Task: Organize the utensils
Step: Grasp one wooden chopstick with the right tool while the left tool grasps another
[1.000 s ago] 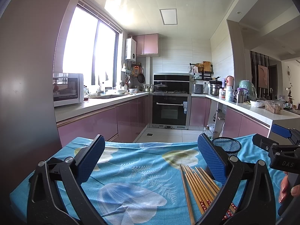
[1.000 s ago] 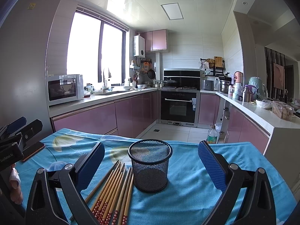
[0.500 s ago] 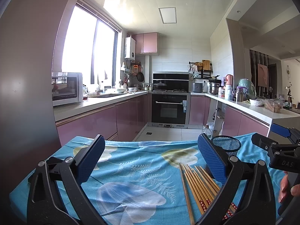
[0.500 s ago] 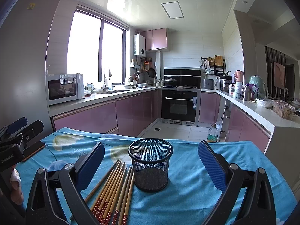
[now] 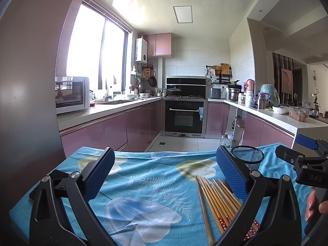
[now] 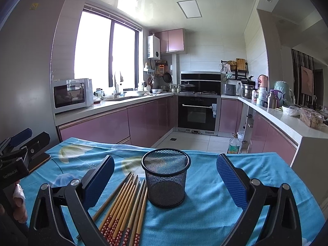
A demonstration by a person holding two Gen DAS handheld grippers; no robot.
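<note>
Right wrist view: both the right gripper and left gripper gape wide, empty; loose wooden chopsticks lie beside the black mesh cup, presumably awaiting collection.

We read little here. In the left wrist view, the black body of the right claw at the right edge carries the pale letters "DAS", cut off by the frame. In the right wrist view, the left claw at the left edge bears small white lettering too blurred to spell out.
</note>
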